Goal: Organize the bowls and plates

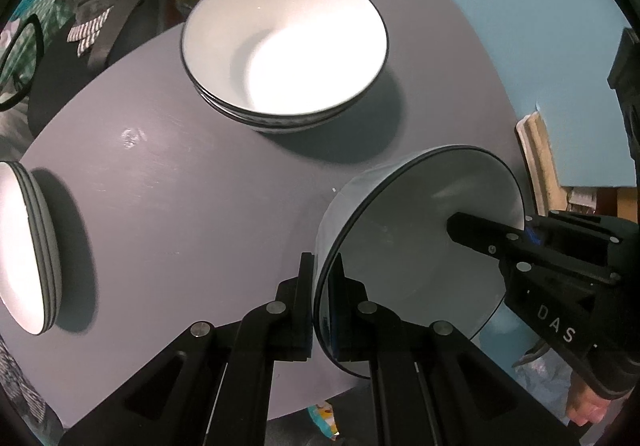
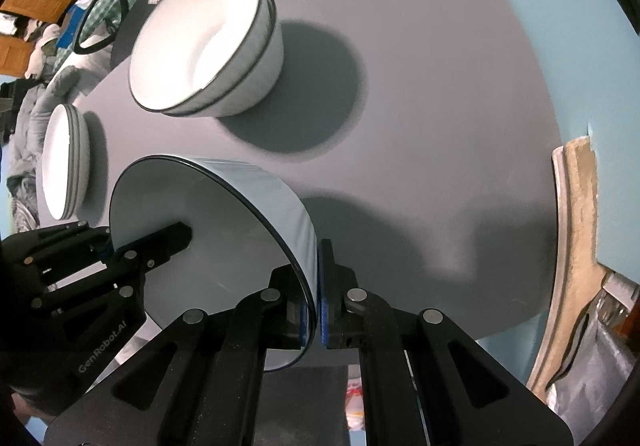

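Note:
A white bowl with a dark rim (image 1: 416,266) is held in the air above the grey table's (image 1: 180,206) near edge, by both grippers at once. My left gripper (image 1: 322,298) is shut on the bowl's left rim. My right gripper (image 2: 314,306) is shut on the opposite rim of the same bowl (image 2: 224,246). Each gripper shows in the other's view: the right (image 1: 500,242), the left (image 2: 152,246). A stack of like bowls (image 1: 284,50) stands at the table's far middle (image 2: 208,46). A stack of white plates (image 1: 24,246) lies at the left (image 2: 66,162).
The table's right part (image 2: 440,126) is bare grey surface over a blue floor (image 1: 520,26). Clothes and boxes (image 2: 48,6) crowd the far left beyond the table. A tan framed object (image 2: 572,246) leans at the right.

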Motion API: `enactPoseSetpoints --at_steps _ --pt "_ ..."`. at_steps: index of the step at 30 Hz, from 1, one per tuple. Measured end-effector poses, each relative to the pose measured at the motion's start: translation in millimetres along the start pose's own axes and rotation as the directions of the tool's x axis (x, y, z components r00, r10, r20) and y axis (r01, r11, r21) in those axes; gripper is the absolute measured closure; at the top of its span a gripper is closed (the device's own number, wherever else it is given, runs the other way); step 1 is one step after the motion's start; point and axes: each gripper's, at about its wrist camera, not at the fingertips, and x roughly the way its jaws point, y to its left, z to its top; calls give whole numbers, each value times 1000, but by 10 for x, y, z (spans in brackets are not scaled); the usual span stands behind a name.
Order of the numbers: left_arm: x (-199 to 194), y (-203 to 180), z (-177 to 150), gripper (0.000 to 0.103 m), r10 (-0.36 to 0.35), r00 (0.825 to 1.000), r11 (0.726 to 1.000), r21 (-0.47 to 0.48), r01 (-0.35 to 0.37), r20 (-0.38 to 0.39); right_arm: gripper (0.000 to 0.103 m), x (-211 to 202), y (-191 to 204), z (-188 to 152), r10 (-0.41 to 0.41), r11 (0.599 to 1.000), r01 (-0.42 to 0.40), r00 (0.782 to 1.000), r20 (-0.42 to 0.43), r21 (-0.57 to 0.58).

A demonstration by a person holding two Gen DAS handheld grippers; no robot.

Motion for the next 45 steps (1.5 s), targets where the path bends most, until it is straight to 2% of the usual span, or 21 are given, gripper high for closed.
enactPoseSetpoints --at_steps 5,16,27,36,45 --pt "-104 39 -22 98 -7 1000 1000 -19 8 20 98 11 13 -107 -4 1000 4 1000 15 -13" --pt "-424 173 139 98 -5 996 999 -39 9 88 98 -139 138 15 0 999 2 998 57 -38" --pt "-589 295 422 98 -4 992 998 -68 13 126 98 -277 243 257 -15 998 21 996 88 -65" --pt "-670 469 737 98 15 988 994 -105 2 154 98 -325 362 589 -28 995 38 994 109 -97" --pt "-550 586 936 97 53 990 992 -117 -38 127 98 -214 437 879 -35 991 45 996 80 -122"
